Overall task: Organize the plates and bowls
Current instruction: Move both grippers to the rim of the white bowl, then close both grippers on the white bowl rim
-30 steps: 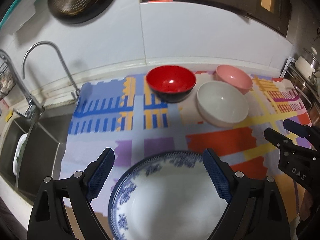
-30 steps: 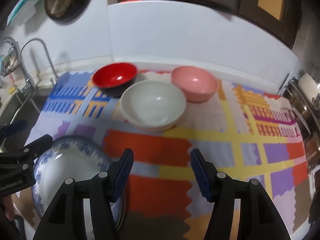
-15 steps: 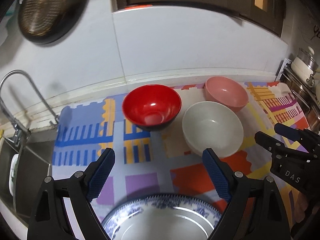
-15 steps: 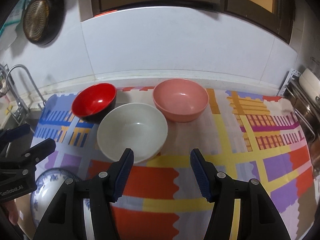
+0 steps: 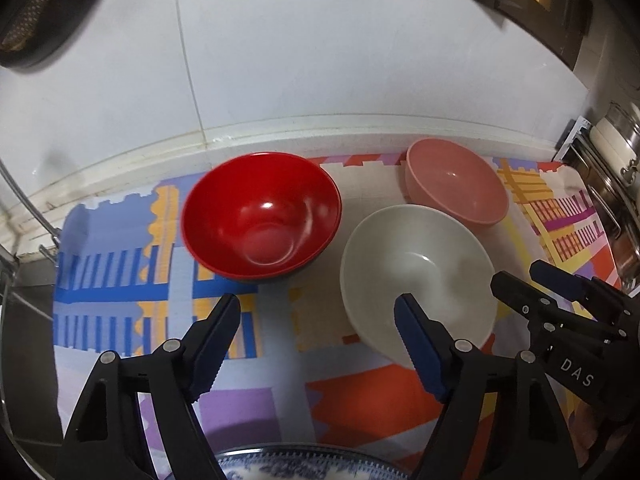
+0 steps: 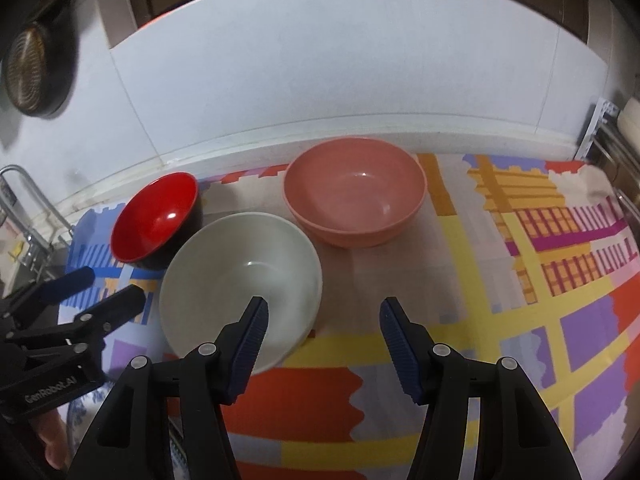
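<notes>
Your left claw [image 5: 318, 308] hangs over the mat [image 5: 248, 384], jaws closing but still wide, with nothing between them. Past its tips, slightly left, sits the red bowl [image 5: 260, 216], upright and clear of both pads. The white bowl [image 5: 416, 276] lies ahead to the right; in this view the right pad overlaps its near rim, but whether it touches, you cannot tell. The pink bowl [image 5: 456, 186] stands behind the white one, near the wall, their rims just beside each other. At the bottom edge of the left view, under the claw, you can see the blue-patterned rim of the plate [image 5: 304, 468].

Your right claw [image 6: 323, 312] is about half open and empty. The white bowl [image 6: 240, 280] lies just left of its gap, with the left pad over the bowl's near right rim; contact is unclear. The pink bowl [image 6: 354, 196] sits straight ahead, well beyond the tips. The red bowl [image 6: 154, 220] is far left, close behind the white one. A sliver of the plate [image 6: 86, 404] shows at the lower left, behind the left claw.

All 3 bowls stand upright on the mat [image 6: 520, 320], grouped toward the wall; the plate lies nearest you.
</notes>
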The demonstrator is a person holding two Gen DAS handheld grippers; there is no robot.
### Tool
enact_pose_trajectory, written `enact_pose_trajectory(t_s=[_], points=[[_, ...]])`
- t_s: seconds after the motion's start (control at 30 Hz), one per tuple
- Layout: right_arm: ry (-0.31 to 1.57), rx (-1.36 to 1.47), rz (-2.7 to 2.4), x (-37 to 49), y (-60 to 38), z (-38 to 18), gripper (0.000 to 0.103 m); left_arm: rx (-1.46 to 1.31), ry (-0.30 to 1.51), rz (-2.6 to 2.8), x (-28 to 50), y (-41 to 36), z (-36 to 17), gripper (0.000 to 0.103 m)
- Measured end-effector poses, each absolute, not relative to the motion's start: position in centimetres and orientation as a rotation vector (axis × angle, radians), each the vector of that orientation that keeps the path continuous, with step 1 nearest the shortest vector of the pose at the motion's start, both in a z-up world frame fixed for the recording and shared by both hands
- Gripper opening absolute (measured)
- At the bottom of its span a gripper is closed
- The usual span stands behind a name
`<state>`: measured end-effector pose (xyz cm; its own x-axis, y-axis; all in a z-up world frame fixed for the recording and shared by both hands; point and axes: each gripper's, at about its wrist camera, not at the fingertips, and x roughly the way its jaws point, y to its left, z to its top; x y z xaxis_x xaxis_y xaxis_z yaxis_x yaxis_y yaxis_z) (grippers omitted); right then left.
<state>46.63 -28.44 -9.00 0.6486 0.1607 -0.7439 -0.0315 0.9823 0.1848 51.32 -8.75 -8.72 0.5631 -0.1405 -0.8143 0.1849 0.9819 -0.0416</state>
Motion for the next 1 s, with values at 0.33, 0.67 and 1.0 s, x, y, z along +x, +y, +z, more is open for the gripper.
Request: enact_pose_trajectory(t_s=[0.33,0.67,1.0], points=[[0.902,0.184,0.125,48.6,-28.1,-10.5,0.043,0.044,1.018,-0.208,53.2,-9.9,-11.1,0.060],[0.935,0.186,0.126,49.2,-28.0,-11.5,0.027,0.050,1.066,-0.235,54.3,-10.8,-12.5,0.027],[0.950,0.200,0.138,49.5,-27.8,-11.9,0.011,0.098,1.052,-0.242,54.0,-11.7,-12.5,0.012]])
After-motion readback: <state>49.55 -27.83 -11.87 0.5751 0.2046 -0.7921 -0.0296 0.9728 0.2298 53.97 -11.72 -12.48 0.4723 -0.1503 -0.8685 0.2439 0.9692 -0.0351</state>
